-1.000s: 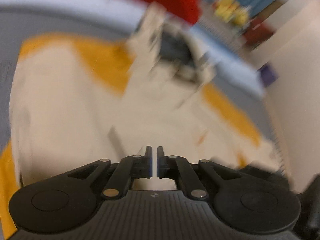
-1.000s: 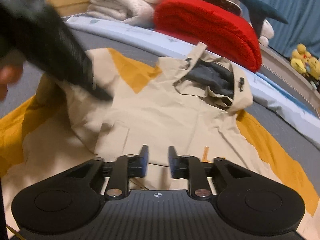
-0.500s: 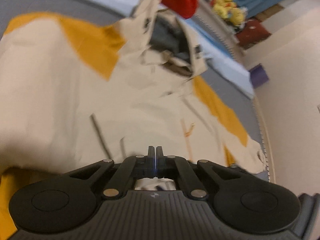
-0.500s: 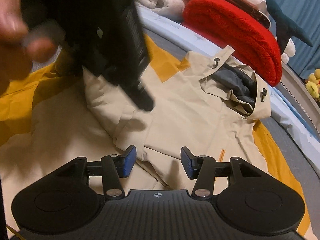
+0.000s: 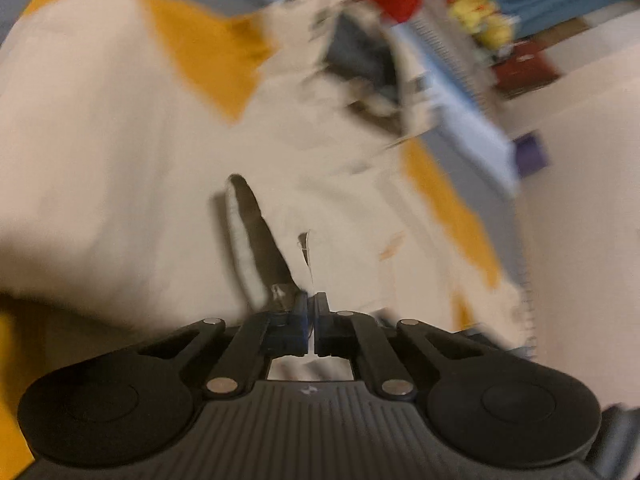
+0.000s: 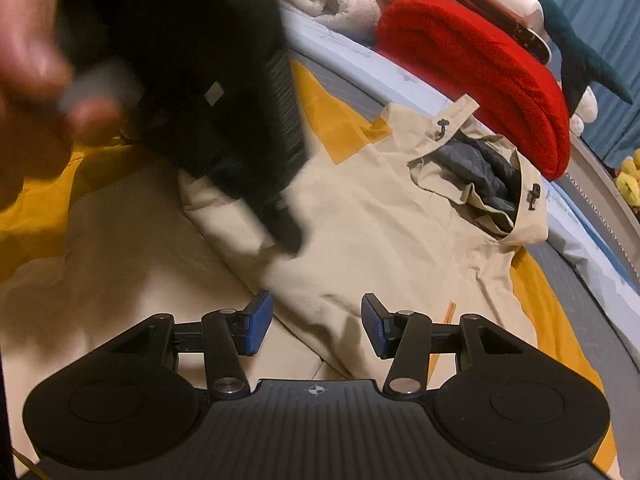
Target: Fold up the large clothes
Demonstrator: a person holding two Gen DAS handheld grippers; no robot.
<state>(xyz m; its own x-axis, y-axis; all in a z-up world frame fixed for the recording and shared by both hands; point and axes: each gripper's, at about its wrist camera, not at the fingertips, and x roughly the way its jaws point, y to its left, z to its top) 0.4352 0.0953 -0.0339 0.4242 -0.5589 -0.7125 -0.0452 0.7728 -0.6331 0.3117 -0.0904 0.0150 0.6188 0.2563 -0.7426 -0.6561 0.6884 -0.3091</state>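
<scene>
One beige jacket (image 6: 392, 240), orange panels, grey-lined hood, spread flat

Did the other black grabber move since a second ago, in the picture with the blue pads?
Yes. The left gripper came down and rightward over the jacket, nearer the grey-lined hood.

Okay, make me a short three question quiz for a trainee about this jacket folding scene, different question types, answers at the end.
1. True or false: the right gripper has its jaws clamped on the beige jacket.
2. Multiple choice: what lies just beyond the jacket's hood? A) a red cushion B) a green bucket C) a wooden chair
3. Fill in: the left gripper is shut on a fold of the ____.

Key
1. False; its jaws stand apart, having just been opening, with fabric below them but not pinched.
2. A, the red cushion.
3. Jacket.
</scene>
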